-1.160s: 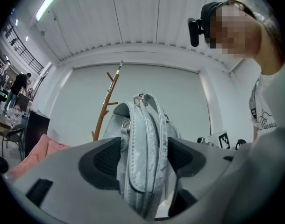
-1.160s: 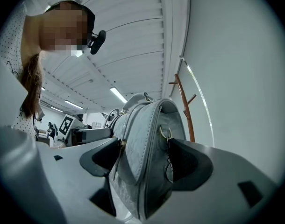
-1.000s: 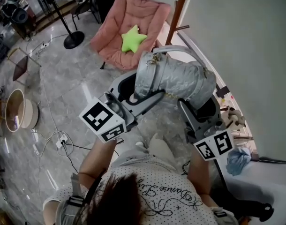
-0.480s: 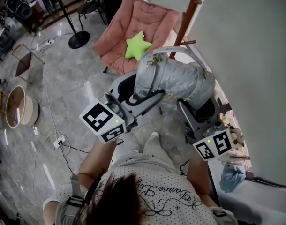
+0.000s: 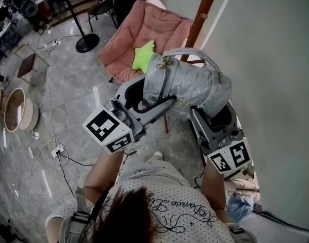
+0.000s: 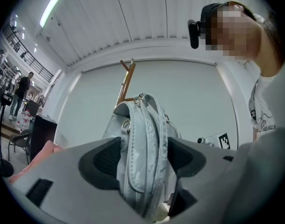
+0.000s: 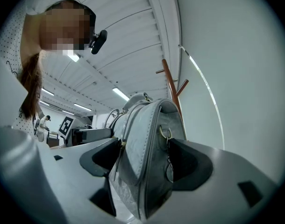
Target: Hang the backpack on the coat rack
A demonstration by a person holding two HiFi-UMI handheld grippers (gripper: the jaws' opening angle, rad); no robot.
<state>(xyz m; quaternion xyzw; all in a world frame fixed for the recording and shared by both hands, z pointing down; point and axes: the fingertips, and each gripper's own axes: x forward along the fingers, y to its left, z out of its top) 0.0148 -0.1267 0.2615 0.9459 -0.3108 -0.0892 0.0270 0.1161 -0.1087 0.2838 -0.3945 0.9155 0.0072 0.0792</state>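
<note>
Raised since a second ago, the backpack (image 5: 187, 82) nears the coat rack (image 5: 202, 11), whose pegs stand above and beyond it; jaws of your left gripper (image 6: 143, 160) and right gripper (image 7: 145, 160) clamp its opposite ends

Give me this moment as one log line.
left claw: shut on backpack | right claw: shut on backpack | backpack: held aloft near coat rack | hung: not yet
</note>
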